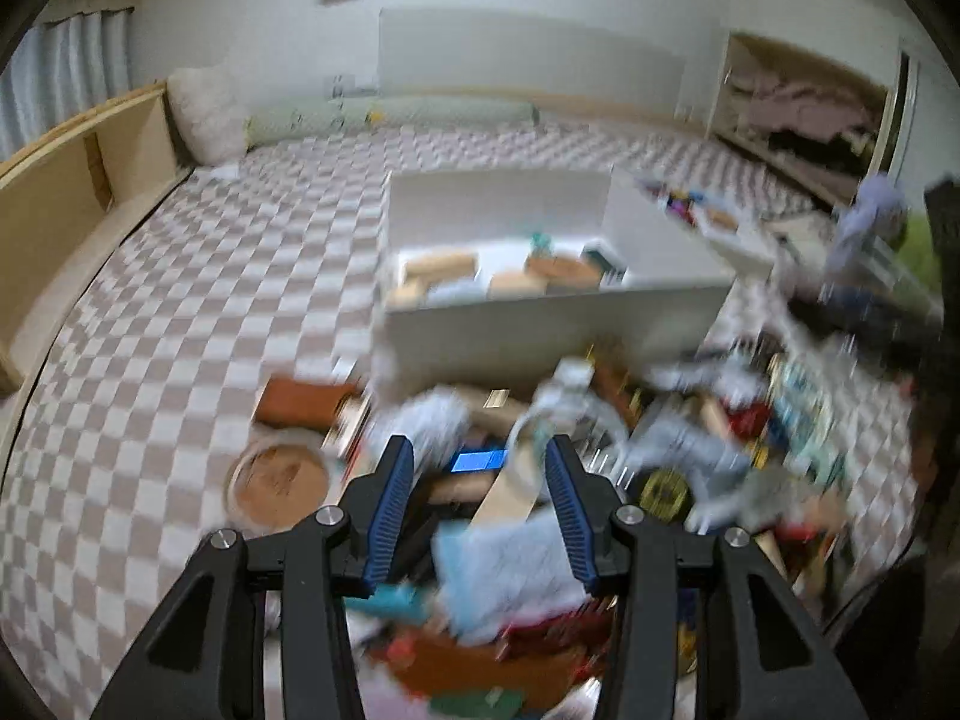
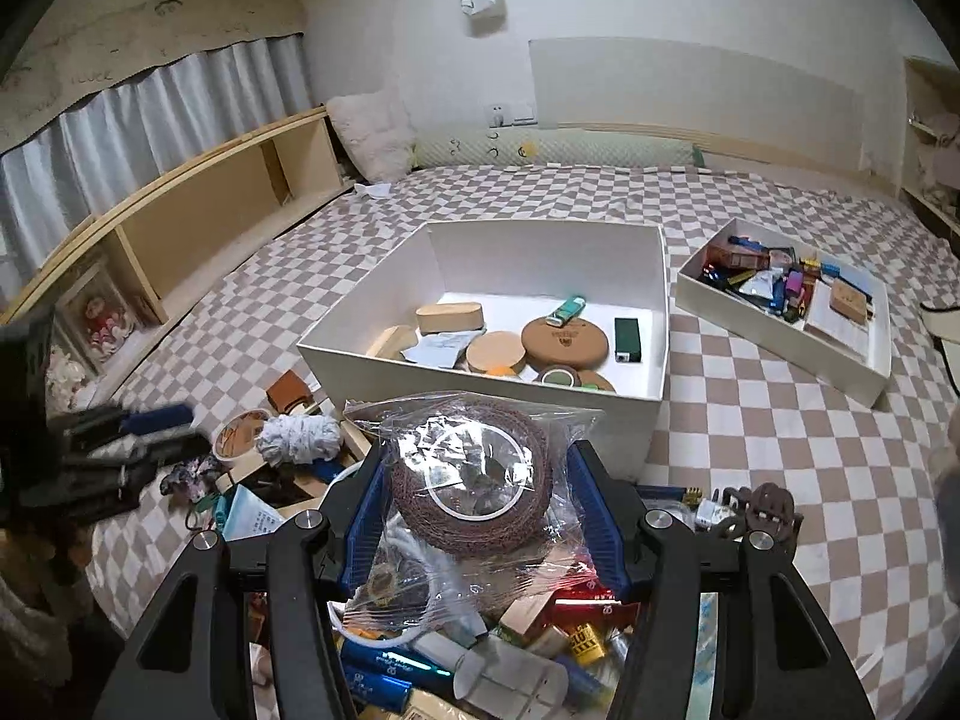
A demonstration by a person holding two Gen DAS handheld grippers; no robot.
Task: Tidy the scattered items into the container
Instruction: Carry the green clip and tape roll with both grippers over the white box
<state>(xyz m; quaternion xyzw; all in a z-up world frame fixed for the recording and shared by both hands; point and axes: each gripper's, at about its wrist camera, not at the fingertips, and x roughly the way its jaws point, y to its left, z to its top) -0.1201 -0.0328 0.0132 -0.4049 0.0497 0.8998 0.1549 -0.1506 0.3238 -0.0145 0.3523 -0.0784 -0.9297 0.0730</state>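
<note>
My right gripper (image 2: 480, 453) is shut on a clear plastic bag (image 2: 480, 546) that holds a brown roll (image 2: 468, 516) with a white core. It hangs above the pile of loose items (image 2: 420, 672), just in front of the big white box (image 2: 336, 354). The box holds wooden pieces, round cork discs, a teal lighter and a small green case. My left gripper (image 1: 480, 456) hovers over the same pile (image 1: 690, 450) with its jaws partly apart. A pale blue packet (image 1: 504, 570) shows between its fingers, against the right pad. Blur hides whether it is gripped. The white box (image 1: 540, 324) lies ahead.
A shallow white tray (image 2: 780, 336) full of small items sits right of the box on the checkered bed cover (image 2: 750, 450). A round lid (image 2: 240, 432), a grey yarn ball (image 2: 300, 438) and a brown leather piece (image 2: 288, 390) lie left of the pile. Wooden shelves (image 2: 198, 222) line the left side.
</note>
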